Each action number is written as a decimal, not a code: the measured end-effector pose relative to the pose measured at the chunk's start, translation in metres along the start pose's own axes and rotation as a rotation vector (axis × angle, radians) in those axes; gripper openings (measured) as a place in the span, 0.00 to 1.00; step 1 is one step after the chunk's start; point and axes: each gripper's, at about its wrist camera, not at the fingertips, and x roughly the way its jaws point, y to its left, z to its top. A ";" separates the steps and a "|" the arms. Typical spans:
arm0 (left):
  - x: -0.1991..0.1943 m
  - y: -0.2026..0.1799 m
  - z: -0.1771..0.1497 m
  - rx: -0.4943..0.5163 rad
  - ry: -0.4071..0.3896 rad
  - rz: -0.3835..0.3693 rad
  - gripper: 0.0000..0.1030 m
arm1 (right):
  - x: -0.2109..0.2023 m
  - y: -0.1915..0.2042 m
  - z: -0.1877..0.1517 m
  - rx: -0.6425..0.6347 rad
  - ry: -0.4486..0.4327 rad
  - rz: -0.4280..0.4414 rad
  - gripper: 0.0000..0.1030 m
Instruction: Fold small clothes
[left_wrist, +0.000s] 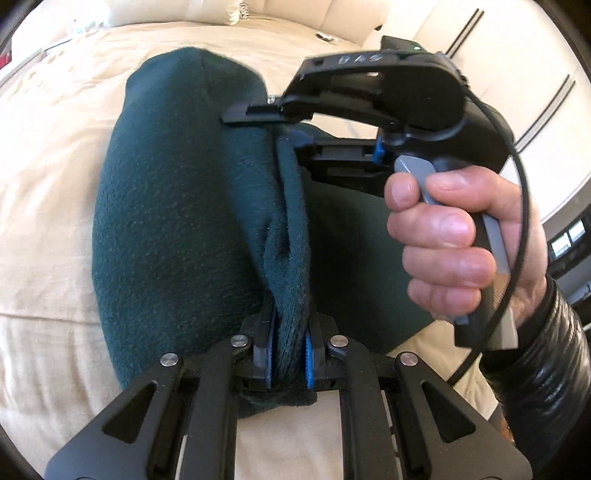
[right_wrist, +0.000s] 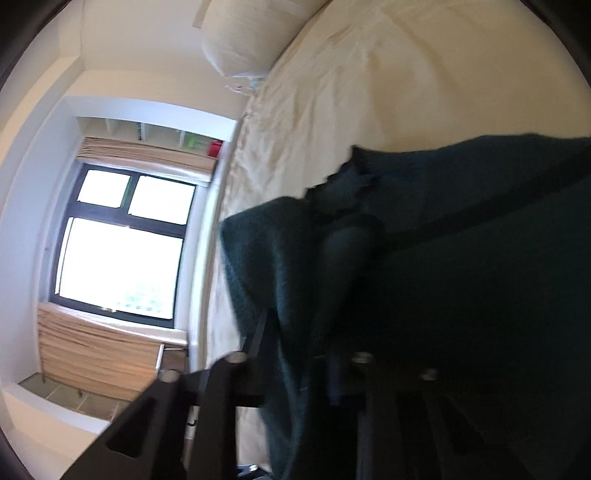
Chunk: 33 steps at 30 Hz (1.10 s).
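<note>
A cream bedsheet (left_wrist: 55, 206) spreads beneath and ahead of both grippers, and in the right wrist view a bright window (right_wrist: 122, 254) and a pale pillow (right_wrist: 240, 40) lie off to the side of the jaws. Over the sheet, a dark green fleece garment (left_wrist: 177, 221) stretches forward from the left jaws, its bulk draped to their left and a raised ridge of cloth running straight ahead between them. The left gripper (left_wrist: 289, 354) is clamped on that ridge, its blue pads pressed against the fabric from both sides. Farther along the same ridge, the right gripper (left_wrist: 291, 127) pinches the cloth sideways, gripped by the person's right hand (left_wrist: 450, 236) (a black sleeve covers the wrist). In the right wrist view the green fabric bunches over and between the jaws, dark and blurred, with the sheet beyond.
</note>
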 end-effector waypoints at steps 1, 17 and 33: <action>-0.002 -0.003 0.001 0.006 0.002 -0.003 0.10 | -0.003 -0.005 0.002 0.002 -0.005 -0.007 0.15; 0.020 -0.104 0.023 0.164 0.030 -0.147 0.10 | -0.120 -0.062 0.032 0.008 -0.091 -0.190 0.13; -0.072 0.002 0.035 0.054 -0.112 -0.238 0.59 | -0.128 -0.080 -0.008 0.094 -0.112 -0.082 0.39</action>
